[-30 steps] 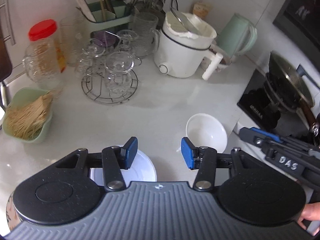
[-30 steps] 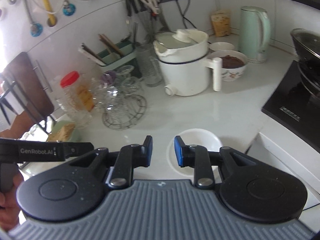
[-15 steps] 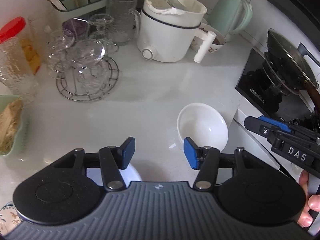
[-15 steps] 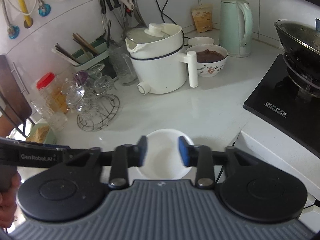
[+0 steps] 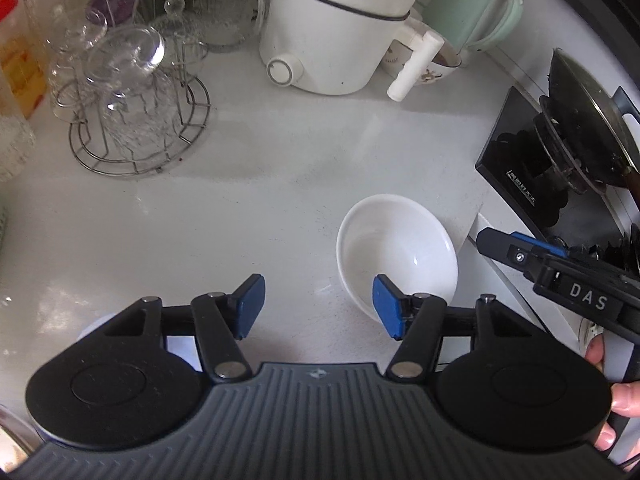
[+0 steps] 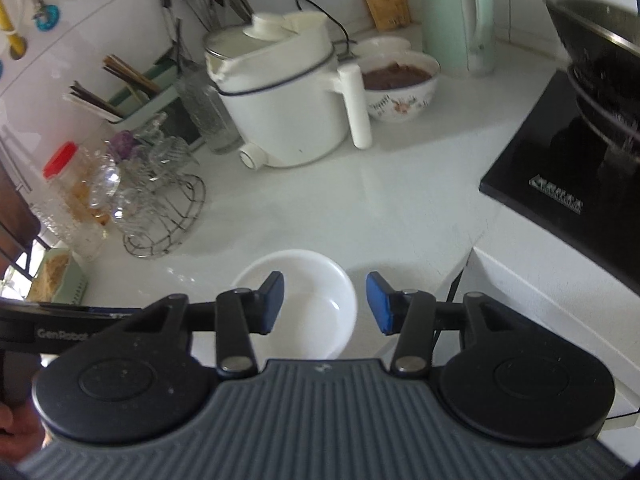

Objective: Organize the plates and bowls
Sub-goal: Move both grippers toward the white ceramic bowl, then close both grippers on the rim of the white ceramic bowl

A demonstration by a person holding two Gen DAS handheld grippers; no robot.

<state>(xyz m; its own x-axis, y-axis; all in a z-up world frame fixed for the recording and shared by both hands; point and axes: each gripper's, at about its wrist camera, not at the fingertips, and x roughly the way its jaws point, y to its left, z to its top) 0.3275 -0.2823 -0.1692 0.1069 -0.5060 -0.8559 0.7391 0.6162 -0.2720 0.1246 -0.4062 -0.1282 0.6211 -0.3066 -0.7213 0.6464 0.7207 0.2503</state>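
Observation:
A white empty bowl (image 5: 396,256) stands on the white counter near its front right corner; it also shows in the right wrist view (image 6: 304,300). My left gripper (image 5: 318,308) is open and empty, just left of the bowl, its right pad (image 5: 387,308) over the bowl's near rim. My right gripper (image 6: 325,304) is open and empty, its left pad (image 6: 272,306) over the bowl and its right pad past the rim; it also shows at the right of the left wrist view (image 5: 520,252). A white plate (image 5: 180,350) lies mostly hidden under my left gripper's body.
A white electric pot (image 5: 336,36), a green kettle (image 5: 476,12) and a patterned bowl of brown food (image 6: 396,84) stand at the back. A wire rack of glasses (image 5: 136,112) is at the left. A black hob (image 6: 560,184) with a pan is at the right.
Both grippers have moved forward and lower toward the white bowl. The right gripper's jaws have opened wider. The plate has slid out of sight under the left gripper.

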